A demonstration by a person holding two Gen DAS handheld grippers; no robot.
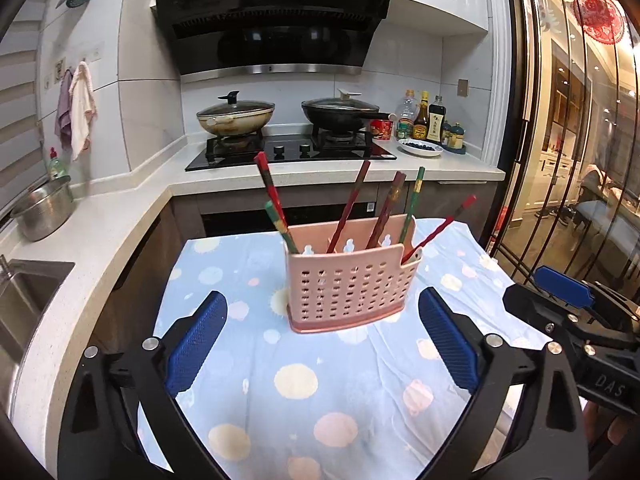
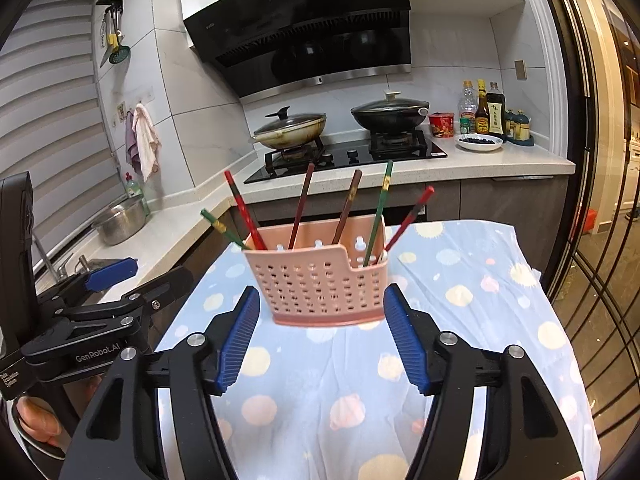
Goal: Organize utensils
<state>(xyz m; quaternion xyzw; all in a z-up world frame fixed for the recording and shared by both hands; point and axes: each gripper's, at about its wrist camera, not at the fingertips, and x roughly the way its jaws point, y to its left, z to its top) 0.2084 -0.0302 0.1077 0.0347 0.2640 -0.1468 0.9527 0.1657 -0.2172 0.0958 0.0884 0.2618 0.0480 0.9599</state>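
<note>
A pink perforated utensil holder (image 1: 348,284) stands on a table with a blue dotted cloth (image 1: 320,380). Several chopsticks (image 1: 348,208), red, green and brown, stand tilted inside it. My left gripper (image 1: 324,320) is open and empty, just in front of the holder. The right gripper appears at the right edge of the left wrist view (image 1: 568,292). In the right wrist view the holder (image 2: 320,280) with its chopsticks (image 2: 348,208) stands ahead of my right gripper (image 2: 320,312), which is open and empty. The left gripper (image 2: 116,276) shows at the left of that view.
Behind the table runs a white counter (image 1: 132,208) with a gas hob (image 1: 288,152), two lidded pans (image 1: 236,118), sauce bottles (image 1: 424,120) and a plate (image 1: 420,147). A steel pot (image 1: 44,210) and a sink (image 1: 24,296) are on the left. Glass doors (image 1: 568,140) stand on the right.
</note>
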